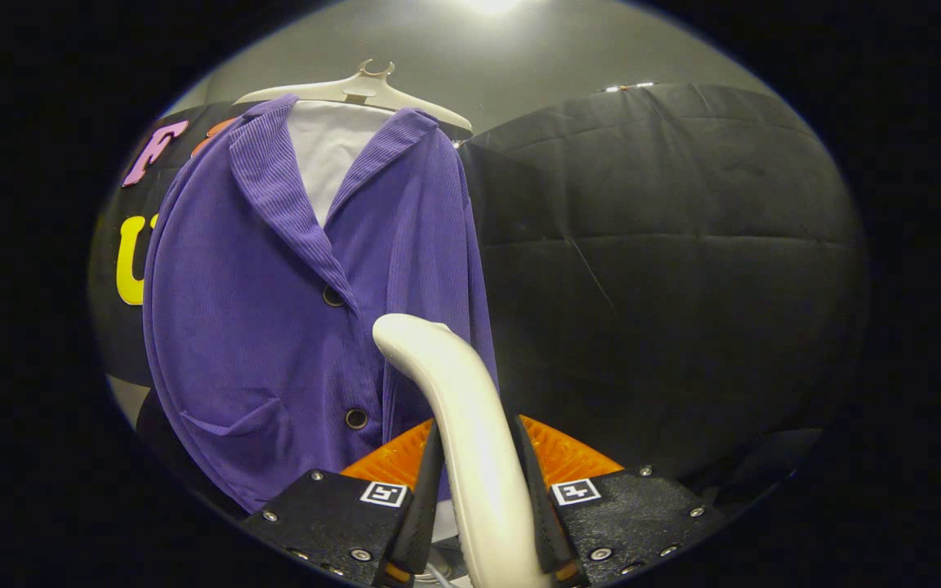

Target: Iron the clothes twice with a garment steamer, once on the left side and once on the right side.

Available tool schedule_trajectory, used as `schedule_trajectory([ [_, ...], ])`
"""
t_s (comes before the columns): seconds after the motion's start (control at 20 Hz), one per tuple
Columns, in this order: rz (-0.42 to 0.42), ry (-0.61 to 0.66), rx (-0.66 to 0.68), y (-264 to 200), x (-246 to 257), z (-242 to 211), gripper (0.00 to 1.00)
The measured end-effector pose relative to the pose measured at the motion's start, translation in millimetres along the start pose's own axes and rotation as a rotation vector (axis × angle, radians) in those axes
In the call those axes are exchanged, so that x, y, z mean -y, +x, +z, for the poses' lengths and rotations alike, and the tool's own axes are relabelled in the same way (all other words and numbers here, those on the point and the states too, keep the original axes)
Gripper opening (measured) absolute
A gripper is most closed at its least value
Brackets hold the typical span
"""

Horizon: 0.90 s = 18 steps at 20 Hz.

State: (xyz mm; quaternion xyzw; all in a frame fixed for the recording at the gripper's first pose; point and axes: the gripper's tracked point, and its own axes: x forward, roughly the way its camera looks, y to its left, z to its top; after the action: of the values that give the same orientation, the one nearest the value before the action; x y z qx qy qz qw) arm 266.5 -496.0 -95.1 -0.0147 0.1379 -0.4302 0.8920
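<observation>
While its two fingers clamp the white garment steamer (470, 425) from both sides, the gripper (479, 482) points the steamer's curved head up toward a purple jacket (274, 327) hanging just beyond on a pale hanger (364, 88).

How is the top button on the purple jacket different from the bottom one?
The top button sits right under the lapel, above the steamer that the gripper clamps. The bottom button sits lower, beside the pocket and nearer the fingers. Both are dark, round, on the purple jacket.
</observation>
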Motion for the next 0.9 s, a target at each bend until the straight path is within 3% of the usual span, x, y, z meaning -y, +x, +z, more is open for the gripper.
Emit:
schedule_trajectory([
  [0.9, 0.019, -0.019, -0.235, 4.6, -2.1, -128.1, 0.50],
])
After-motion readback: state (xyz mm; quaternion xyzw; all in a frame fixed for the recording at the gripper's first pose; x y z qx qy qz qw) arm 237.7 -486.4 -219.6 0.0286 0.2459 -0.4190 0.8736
